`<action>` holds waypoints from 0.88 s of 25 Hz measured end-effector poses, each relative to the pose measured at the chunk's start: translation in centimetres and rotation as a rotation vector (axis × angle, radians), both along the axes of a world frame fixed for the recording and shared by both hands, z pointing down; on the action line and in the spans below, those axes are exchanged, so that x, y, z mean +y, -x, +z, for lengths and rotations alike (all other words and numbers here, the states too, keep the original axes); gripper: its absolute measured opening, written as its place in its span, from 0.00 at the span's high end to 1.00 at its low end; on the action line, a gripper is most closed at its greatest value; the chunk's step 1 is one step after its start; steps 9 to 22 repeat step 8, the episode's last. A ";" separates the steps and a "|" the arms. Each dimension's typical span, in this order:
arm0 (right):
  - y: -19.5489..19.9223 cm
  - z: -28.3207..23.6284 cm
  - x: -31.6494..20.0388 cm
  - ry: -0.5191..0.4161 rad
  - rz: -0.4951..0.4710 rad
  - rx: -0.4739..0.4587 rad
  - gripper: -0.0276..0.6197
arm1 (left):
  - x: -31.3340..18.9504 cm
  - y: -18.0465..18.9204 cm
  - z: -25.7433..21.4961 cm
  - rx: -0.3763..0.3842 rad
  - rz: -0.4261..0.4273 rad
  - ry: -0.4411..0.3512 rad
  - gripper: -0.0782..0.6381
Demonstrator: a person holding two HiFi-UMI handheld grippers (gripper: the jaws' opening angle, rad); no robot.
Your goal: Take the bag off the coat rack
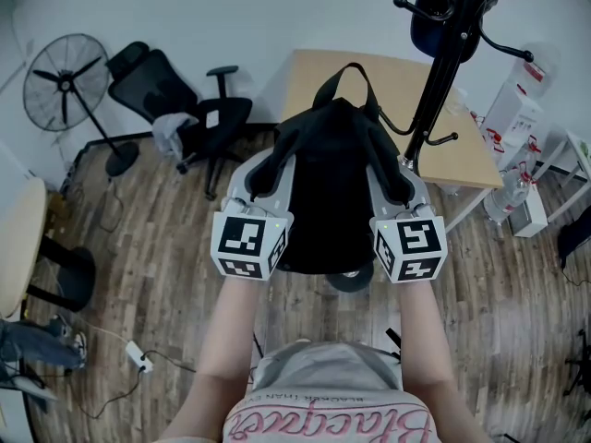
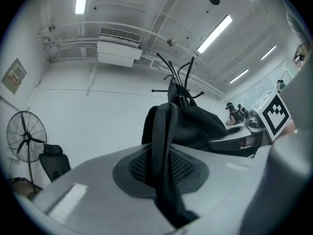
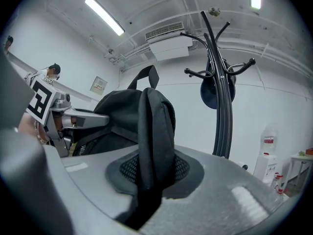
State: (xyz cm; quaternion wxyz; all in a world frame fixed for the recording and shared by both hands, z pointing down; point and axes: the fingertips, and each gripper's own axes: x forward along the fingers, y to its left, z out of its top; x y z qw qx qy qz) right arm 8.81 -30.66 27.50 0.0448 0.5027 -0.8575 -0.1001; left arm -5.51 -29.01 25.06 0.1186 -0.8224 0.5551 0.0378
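Head view, looking steeply down: I hold the black bag (image 1: 332,183) up in front of me between both tongs. It hangs in the air above a wood-plank floor (image 1: 138,275), just left of the black rack (image 1: 441,72) and apart from it. Another dark thing (image 1: 429,17) hangs high on the rack.

Left gripper view shows the left tongs (image 2: 164,166) closed narrow, pinching the left strap (image 2: 164,131), which runs upright between the pads. Right gripper view shows the same: the right tongs (image 3: 149,169) clamp the right strap (image 3: 151,126). The bulk of the bag sits between the two tools.

Behind the bag and rack stands a pale wooden table (image 1: 406,86) against a white wall (image 1: 249,17). To the left are a black office chair (image 1: 175,104) and a round standing fan (image 1: 65,81). At the far left, the curved edge of a second table (image 1: 18,238) shows. A white power strip (image 1: 138,358) with its cable lies on the floor near my feet. To the right of the table are white boxes (image 1: 512,109) and clear bottles (image 1: 510,197).

Overhead, the gripper views show long strip lights (image 2: 215,33) on a white ceiling and an air conditioner (image 2: 120,50) mounted high on the wall.
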 end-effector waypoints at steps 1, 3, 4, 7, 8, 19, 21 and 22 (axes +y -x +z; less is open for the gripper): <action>0.0 -0.1 0.1 -0.004 0.002 0.001 0.86 | 0.1 0.0 -0.1 0.001 0.000 -0.002 0.80; 0.0 -0.3 0.2 -0.009 0.002 0.003 0.86 | 0.3 0.0 -0.2 0.003 0.000 -0.006 0.80; 0.1 -0.4 0.3 -0.011 0.001 0.003 0.86 | 0.3 0.1 -0.3 0.004 0.000 -0.008 0.80; 0.2 -0.6 0.4 -0.014 -0.003 0.006 0.86 | 0.5 0.2 -0.5 0.005 -0.001 -0.013 0.80; 0.2 -0.6 0.5 -0.015 -0.004 0.007 0.86 | 0.6 0.2 -0.5 0.006 -0.001 -0.014 0.80; 0.2 -0.6 0.5 -0.015 -0.004 0.007 0.86 | 0.6 0.2 -0.5 0.006 -0.001 -0.014 0.80; 0.2 -0.6 0.5 -0.015 -0.004 0.007 0.86 | 0.6 0.2 -0.5 0.006 -0.001 -0.014 0.80; 0.2 -0.6 0.5 -0.015 -0.004 0.007 0.86 | 0.6 0.2 -0.5 0.006 -0.001 -0.014 0.80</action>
